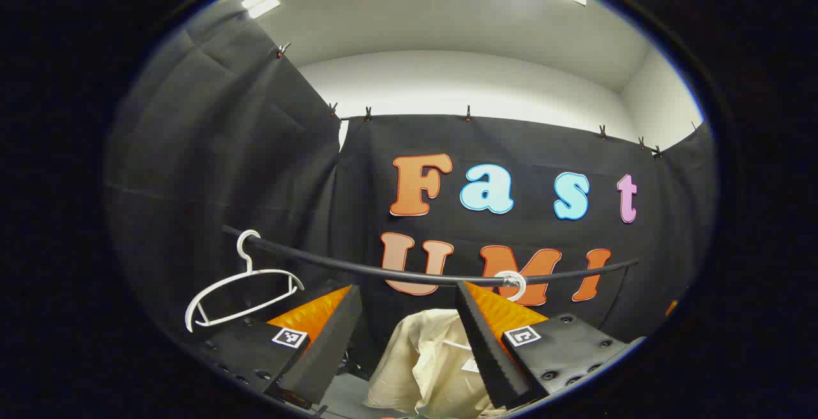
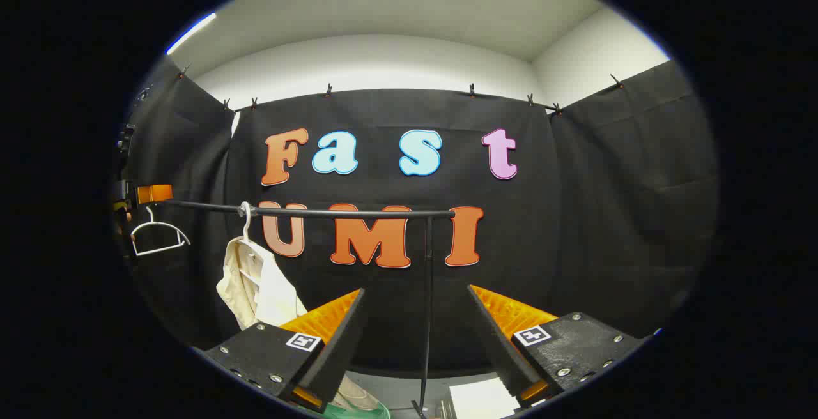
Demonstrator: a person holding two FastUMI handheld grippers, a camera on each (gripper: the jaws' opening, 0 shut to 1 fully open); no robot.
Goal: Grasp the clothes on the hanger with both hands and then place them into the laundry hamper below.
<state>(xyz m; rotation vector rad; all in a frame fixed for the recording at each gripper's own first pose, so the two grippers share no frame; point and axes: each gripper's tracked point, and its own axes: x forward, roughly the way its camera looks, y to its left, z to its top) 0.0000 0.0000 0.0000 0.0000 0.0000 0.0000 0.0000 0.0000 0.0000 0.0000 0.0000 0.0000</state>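
A cream garment (image 1: 428, 361) hangs from a white hanger hook (image 1: 511, 285) on a black rail (image 1: 383, 272). My left gripper (image 1: 406, 285) is open just in front of it. The cloth shows in the gap beyond the fingers, which do not touch it. In the right gripper view the same garment (image 2: 255, 285) hangs at the left of the rail (image 2: 332, 213). My right gripper (image 2: 415, 288) is open and empty, farther back and to the garment's right. A green hamper rim (image 2: 361, 411) shows low down under the left finger.
An empty white hanger (image 1: 243, 285) hangs farther left on the rail, also seen as a small hanger (image 2: 156, 237). The rail's upright pole (image 2: 427, 291) stands between the right gripper's fingers. An orange block (image 2: 153, 193) sits at the rail's left end. A white sheet (image 2: 479, 400) lies below.
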